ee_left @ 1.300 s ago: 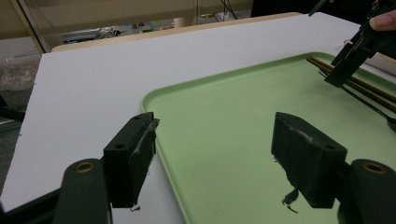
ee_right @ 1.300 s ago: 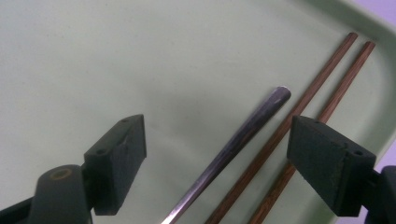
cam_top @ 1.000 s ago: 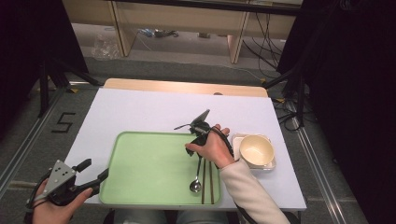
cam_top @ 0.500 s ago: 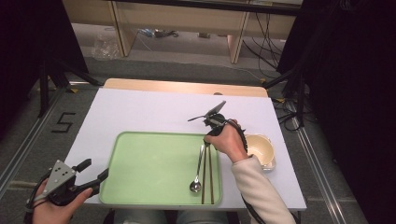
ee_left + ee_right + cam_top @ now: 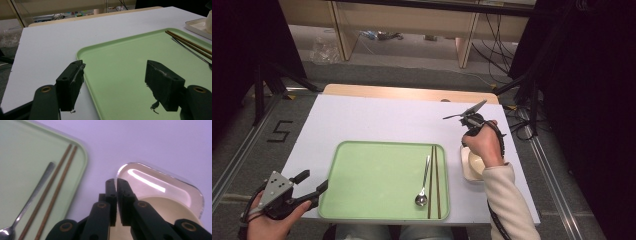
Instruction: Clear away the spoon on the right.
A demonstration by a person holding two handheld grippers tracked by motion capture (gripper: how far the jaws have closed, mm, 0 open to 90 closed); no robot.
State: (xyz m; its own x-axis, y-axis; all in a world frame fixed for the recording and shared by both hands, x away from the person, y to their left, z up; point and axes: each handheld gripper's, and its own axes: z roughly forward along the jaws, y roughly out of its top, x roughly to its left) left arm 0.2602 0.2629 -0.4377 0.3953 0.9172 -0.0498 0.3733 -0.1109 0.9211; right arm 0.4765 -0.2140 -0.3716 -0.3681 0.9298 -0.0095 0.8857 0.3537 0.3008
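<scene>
A green tray (image 5: 377, 175) lies on the white table. On its right side lie a metal spoon (image 5: 424, 180) and a pair of brown chopsticks (image 5: 434, 180), side by side. Right of the tray, a shallow white dish (image 5: 160, 182) holds a cream bowl (image 5: 170, 210). My right gripper (image 5: 116, 181) is shut with nothing between its jaws and hangs over the dish's near-left rim. The hand (image 5: 484, 142) holding it covers part of the dish in the high view. My left gripper (image 5: 115, 67) stands open over the tray's near-left corner, holding nothing.
The table's far half (image 5: 402, 117) is bare white, with a wooden strip (image 5: 412, 93) along its back edge. Cables and dark stands lie on the floor beyond and to the right.
The right hand and its shut gripper have moved right, from over the spoon and chopsticks to above the dish. The left gripper has stayed put.
</scene>
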